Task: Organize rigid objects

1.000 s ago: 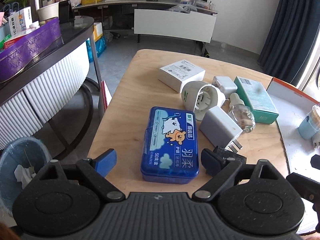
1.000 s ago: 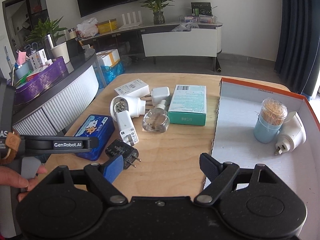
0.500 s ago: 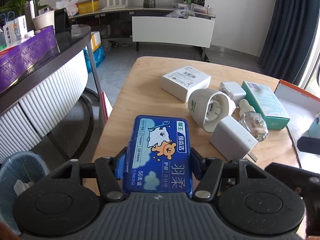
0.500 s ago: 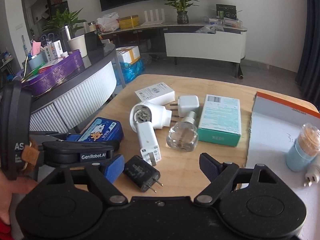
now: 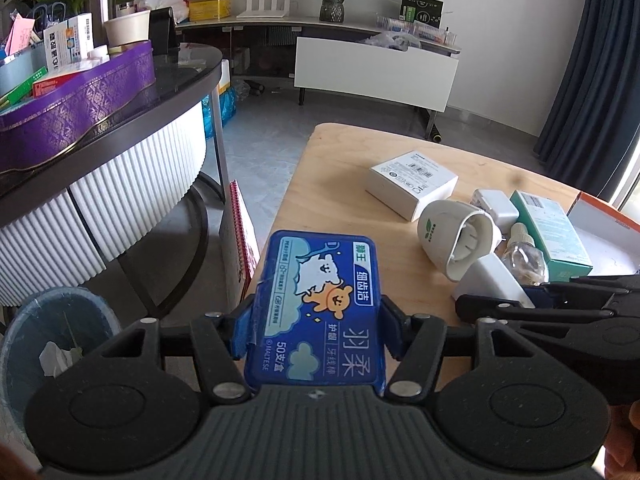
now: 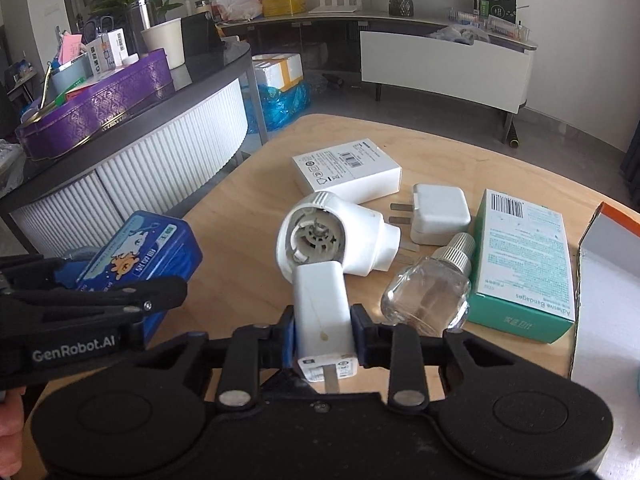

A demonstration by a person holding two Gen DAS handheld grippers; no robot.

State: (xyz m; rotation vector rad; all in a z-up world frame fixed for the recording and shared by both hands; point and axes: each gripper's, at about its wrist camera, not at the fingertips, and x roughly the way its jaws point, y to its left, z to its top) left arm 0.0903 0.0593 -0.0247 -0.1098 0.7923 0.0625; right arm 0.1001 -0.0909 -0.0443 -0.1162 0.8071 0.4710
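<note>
My left gripper point(image 5: 316, 330) is shut on a blue floss-pick tin point(image 5: 320, 300) and holds it tilted above the wooden table's point(image 5: 344, 184) left edge; the tin also shows in the right wrist view point(image 6: 140, 252). My right gripper point(image 6: 323, 332) is shut on a white rectangular charger point(image 6: 320, 304), whose prongs point back at the camera. A white round plug-in device point(image 6: 340, 236), a clear glass bottle point(image 6: 428, 296), a small white adapter point(image 6: 440, 212), a white flat box point(image 6: 346, 168) and a teal bandage box point(image 6: 524, 256) lie on the table.
An orange-rimmed white box point(image 6: 608, 280) lies at the table's right. A dark curved counter point(image 5: 120, 120) with a purple tin point(image 5: 76, 100) stands left. A blue waste bin point(image 5: 40, 344) and a red notebook point(image 5: 244, 236) are on the floor left of the table.
My left gripper closed on the blue tin and lifted it. My right gripper moved forward past the black adapter and closed on the white charger.
</note>
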